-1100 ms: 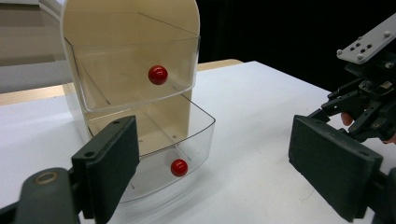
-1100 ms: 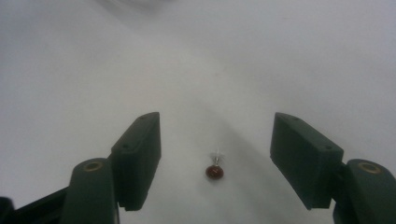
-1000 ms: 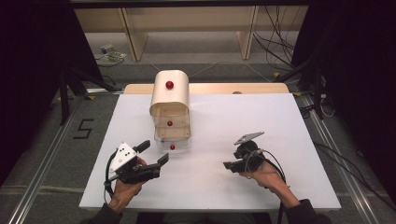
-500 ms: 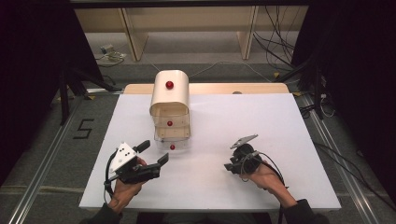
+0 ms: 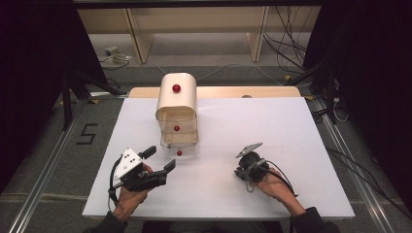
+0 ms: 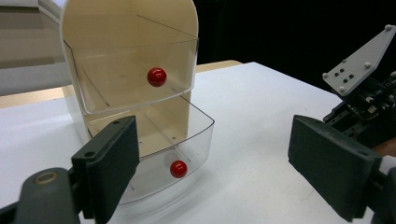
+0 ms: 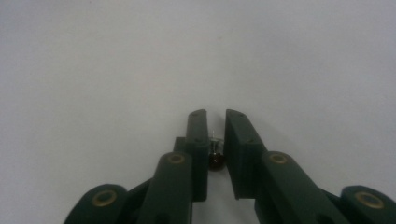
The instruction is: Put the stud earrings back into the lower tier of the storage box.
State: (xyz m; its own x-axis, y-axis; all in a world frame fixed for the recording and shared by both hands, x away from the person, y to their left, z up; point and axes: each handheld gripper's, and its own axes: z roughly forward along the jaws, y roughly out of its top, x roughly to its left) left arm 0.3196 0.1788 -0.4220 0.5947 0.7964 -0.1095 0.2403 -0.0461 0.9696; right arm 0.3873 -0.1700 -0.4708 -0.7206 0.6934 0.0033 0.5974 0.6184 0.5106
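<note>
A beige arched cabinet stands on the white table with clear drawers that have red ball knobs. Its lowest drawer is pulled out furthest, and the one above less. My left gripper stands open just in front of and to the left of that lowest drawer, nothing between its fingers. My right gripper points down at the table on the right. Its jaws have just been closing and now pinch a small dark piece with a thin metal pin.
The right gripper with its grey plate shows at the right edge of the left gripper view. A wooden board runs along the table's far edge. Cables and shelf legs lie on the floor behind.
The right gripper's jaws have closed from wide apart to almost together, and it has tipped down toward the table. The left gripper and the cabinet have not moved.
</note>
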